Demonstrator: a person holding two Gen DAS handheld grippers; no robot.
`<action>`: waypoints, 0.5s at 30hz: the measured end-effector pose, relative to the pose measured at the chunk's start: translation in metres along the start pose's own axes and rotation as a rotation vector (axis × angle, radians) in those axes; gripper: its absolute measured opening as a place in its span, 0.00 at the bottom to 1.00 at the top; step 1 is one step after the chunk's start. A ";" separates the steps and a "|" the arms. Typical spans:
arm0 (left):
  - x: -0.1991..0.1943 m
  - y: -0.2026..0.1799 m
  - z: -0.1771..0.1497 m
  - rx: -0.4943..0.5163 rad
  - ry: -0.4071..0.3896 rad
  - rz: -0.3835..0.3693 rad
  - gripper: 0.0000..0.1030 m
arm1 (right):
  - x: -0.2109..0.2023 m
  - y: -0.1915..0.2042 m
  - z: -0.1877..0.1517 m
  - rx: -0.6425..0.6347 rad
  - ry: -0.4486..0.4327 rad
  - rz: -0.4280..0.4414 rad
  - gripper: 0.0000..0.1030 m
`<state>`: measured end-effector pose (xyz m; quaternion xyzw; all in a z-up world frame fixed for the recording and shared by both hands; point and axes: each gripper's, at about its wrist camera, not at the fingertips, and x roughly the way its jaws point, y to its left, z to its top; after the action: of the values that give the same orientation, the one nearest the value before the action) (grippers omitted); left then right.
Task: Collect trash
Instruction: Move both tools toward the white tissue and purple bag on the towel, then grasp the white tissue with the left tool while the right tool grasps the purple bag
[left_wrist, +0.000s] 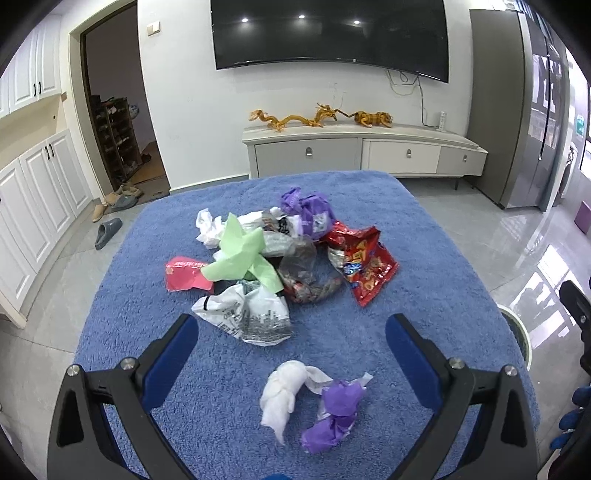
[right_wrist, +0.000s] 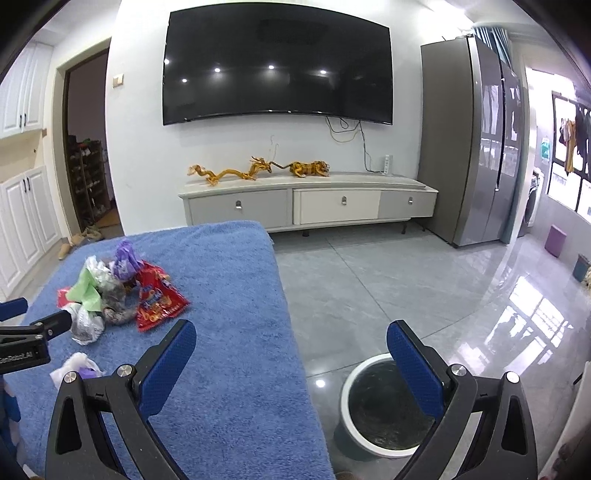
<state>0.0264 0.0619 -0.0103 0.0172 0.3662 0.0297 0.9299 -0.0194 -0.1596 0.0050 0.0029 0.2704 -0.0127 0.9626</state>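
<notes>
A heap of wrappers lies on the blue-towelled table (left_wrist: 424, 295): a red snack bag (left_wrist: 364, 260), a green bag (left_wrist: 240, 254), a pink wrapper (left_wrist: 184, 275), a white printed bag (left_wrist: 251, 314) and a purple bag (left_wrist: 306, 210). Nearer, a white tissue (left_wrist: 282, 397) and a purple wrapper (left_wrist: 334, 413) lie between the fingers of my open left gripper (left_wrist: 291, 339). My right gripper (right_wrist: 291, 349) is open and holds nothing, hovering over the table's right edge and a round white-rimmed bin (right_wrist: 384, 402) on the floor. The heap (right_wrist: 122, 291) shows at its left.
A TV cabinet (left_wrist: 362, 151) with golden figurines stands against the far wall under a large TV. A grey fridge (right_wrist: 472, 147) stands at the right. White cupboards and slippers (left_wrist: 107, 232) line the left. Glossy tiled floor surrounds the table.
</notes>
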 end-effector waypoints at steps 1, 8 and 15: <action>0.000 0.004 0.001 -0.007 0.003 0.006 0.99 | -0.001 0.001 0.000 -0.001 -0.007 0.005 1.00; -0.001 0.042 0.007 -0.082 -0.011 0.045 0.99 | -0.003 0.006 0.004 -0.012 -0.022 0.034 1.00; -0.011 0.069 0.006 -0.102 -0.050 0.001 0.99 | 0.000 0.015 0.003 -0.032 -0.001 0.065 1.00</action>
<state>0.0193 0.1303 0.0056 -0.0294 0.3409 0.0485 0.9384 -0.0176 -0.1446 0.0078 -0.0036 0.2701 0.0230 0.9625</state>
